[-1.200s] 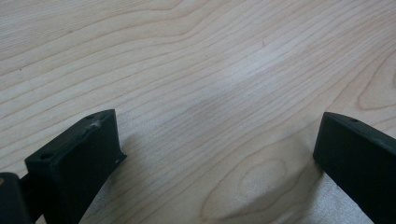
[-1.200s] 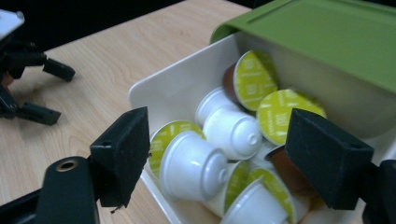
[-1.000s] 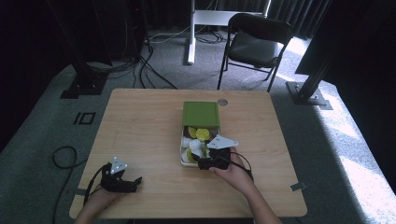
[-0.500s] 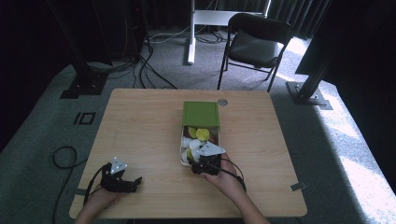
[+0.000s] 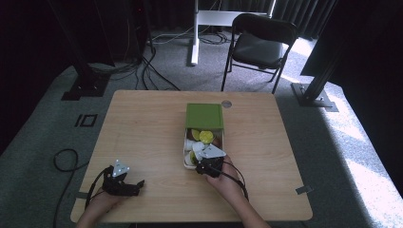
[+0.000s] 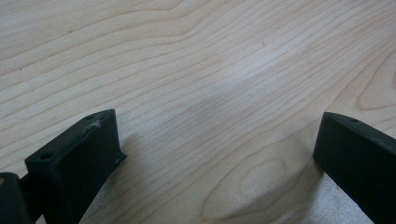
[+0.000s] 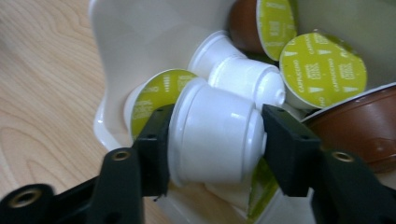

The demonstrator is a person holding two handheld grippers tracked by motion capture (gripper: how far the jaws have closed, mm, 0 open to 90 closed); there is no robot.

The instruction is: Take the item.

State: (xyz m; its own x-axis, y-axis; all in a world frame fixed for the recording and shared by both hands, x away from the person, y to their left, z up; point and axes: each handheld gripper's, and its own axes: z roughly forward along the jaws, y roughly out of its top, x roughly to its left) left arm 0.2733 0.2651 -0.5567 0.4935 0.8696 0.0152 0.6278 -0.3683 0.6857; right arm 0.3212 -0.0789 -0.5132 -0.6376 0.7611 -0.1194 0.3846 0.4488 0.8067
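Observation:
A white box (image 5: 184, 148) with its green lid (image 5: 204, 116) open behind it stands at mid-table and holds several coffee capsules. My right gripper (image 5: 199, 156) is at the box's near end, shut on a white capsule (image 7: 212, 135) lying sideways between its jaws, just above the box wall (image 7: 140, 37). Around it lie a green-foiled capsule (image 7: 322, 70), a brown capsule (image 7: 362, 126) and another white capsule (image 7: 247, 77). My left gripper (image 5: 137, 185) rests near the table's front left corner, open, with bare wood (image 6: 215, 93) between its jaws.
A small round grey disc (image 5: 226, 103) sits in the tabletop behind the lid. A black chair (image 5: 259, 45) and a white desk leg (image 5: 194, 33) stand beyond the far edge. Cables trail on the floor at the left.
My right gripper has shifted left across the near end of the box, from its right side to over the capsules. The left gripper has stayed still.

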